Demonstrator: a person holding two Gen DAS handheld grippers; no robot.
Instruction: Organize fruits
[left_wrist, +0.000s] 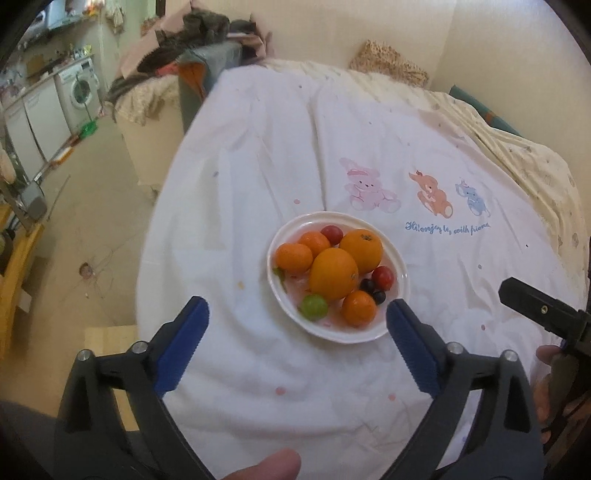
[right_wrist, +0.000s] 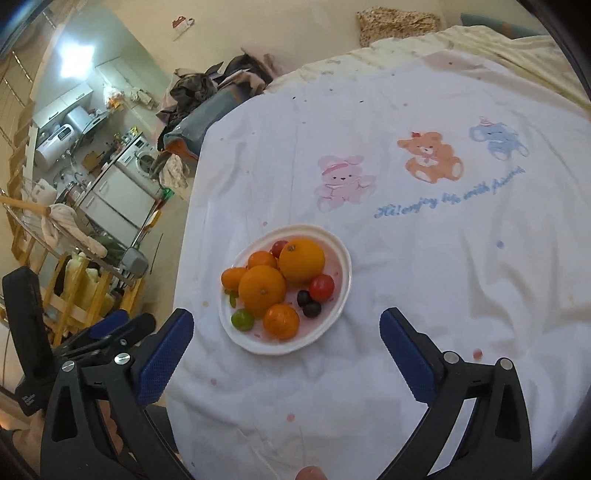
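A white plate (left_wrist: 400, 275) (right_wrist: 345, 275) sits on a white cloth with cartoon animals. It holds two large oranges (left_wrist: 334, 273) (right_wrist: 302, 260), several small mandarins (left_wrist: 358, 308) (right_wrist: 281, 321), cherry tomatoes (left_wrist: 383, 277) (right_wrist: 321, 288), dark grapes (left_wrist: 367, 285) (right_wrist: 312, 308) and a green grape (left_wrist: 313, 306) (right_wrist: 242, 319). My left gripper (left_wrist: 297, 314) is open and empty, just before the plate's near rim. My right gripper (right_wrist: 286, 325) is open and empty, above the plate's near side. The left gripper also shows at the left of the right wrist view (right_wrist: 122, 328).
The white cloth (left_wrist: 424, 369) (right_wrist: 443, 258) covers a bed or table, its left edge dropping to a beige floor (left_wrist: 92, 221). Piled clothes (left_wrist: 192, 40) and a washing machine (left_wrist: 79, 90) stand far left. A wooden rack (right_wrist: 74, 295) stands by the left edge.
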